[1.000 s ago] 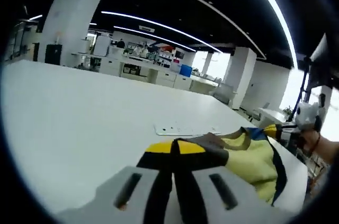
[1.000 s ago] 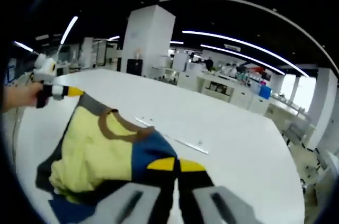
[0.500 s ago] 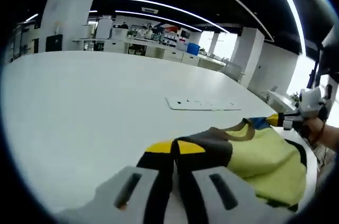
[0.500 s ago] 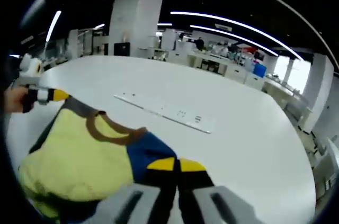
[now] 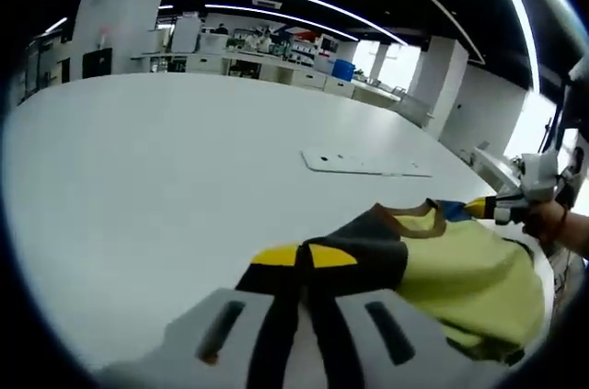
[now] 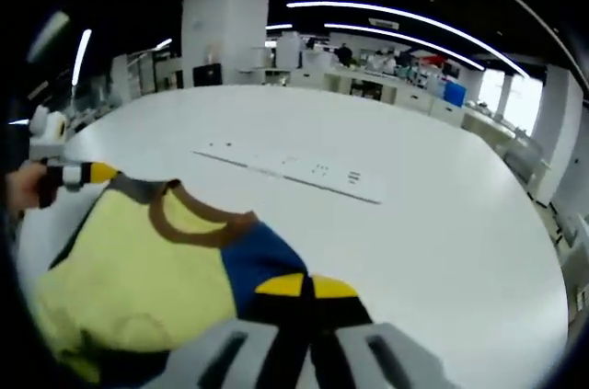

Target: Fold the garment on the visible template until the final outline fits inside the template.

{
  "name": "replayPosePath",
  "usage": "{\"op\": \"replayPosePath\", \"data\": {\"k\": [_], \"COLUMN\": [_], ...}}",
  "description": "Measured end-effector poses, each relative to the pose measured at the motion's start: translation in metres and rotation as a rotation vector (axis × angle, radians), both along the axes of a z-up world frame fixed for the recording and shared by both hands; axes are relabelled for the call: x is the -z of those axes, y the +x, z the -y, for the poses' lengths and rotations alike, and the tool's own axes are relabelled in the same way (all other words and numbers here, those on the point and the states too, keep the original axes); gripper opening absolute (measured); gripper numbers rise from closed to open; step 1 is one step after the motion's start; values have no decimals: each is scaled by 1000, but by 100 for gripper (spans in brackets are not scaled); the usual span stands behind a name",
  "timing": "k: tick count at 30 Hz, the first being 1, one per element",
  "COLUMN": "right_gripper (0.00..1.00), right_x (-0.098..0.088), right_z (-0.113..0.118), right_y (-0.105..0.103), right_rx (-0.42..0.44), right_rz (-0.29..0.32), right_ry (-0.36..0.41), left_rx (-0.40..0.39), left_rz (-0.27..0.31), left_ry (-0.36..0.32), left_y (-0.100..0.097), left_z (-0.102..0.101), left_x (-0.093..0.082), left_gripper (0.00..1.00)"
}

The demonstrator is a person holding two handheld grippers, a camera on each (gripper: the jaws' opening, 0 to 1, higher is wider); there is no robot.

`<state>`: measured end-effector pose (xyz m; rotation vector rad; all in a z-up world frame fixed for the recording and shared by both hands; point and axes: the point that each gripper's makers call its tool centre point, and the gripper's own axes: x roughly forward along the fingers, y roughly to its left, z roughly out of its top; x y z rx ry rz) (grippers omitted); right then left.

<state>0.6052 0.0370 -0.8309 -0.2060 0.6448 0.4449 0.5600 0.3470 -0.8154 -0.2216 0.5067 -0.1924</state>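
Note:
The garment [image 5: 469,269] is a yellow shirt with a brown collar [image 6: 198,214], one grey shoulder [image 5: 368,246] and one blue shoulder [image 6: 258,260]. It hangs stretched between both grippers, low over the white table [image 5: 138,159]. My left gripper [image 5: 304,256] is shut on the grey shoulder. My right gripper [image 6: 306,286] is shut on the blue shoulder. In the left gripper view the right gripper [image 5: 480,209] comes in at the far right, held by a hand [image 5: 552,223]. In the right gripper view the left gripper [image 6: 97,171] holds the far corner at the left.
A flat white strip with small holes [image 5: 363,164] lies in the tabletop beyond the shirt, also seen as the strip [image 6: 294,168] in the right gripper view. The table's rounded edge [image 6: 543,251] runs along the right. Desks, pillars and shelves stand far behind.
Both grippers have come down with the shirt, which now hangs lower and spreads wider between them. The cameras tilted downward, so more tabletop shows. Both jaws stay shut on the shoulders.

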Motion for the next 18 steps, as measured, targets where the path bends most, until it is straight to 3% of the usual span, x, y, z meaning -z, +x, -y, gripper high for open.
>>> {"op": "replayPosePath", "data": {"k": [1,5,10,13,18], "right_gripper": [0,27,43,59,72], "right_x": [-2,-13,-29,-40,-55], "right_z": [0,6,-2,-6,-11], "right_y": [-1,-3,-12,-18,-42], "right_rx": [-4,5,-36,-59,-113], "right_rz": [1,16,7,21,17], "right_ry": [-6,-23,21,36,82], "left_rx": [2,3,52,97,156], "left_rz": [1,4,16,30,53], "left_ry": [14,39,82,97,100], "left_y": [0,-8,-20,-25,-45], "left_z": [-1,-3,2,5,10], "left_x": [-2,-10,-20,-27,-40], "left_gripper": [2,22,41,48,60]}}
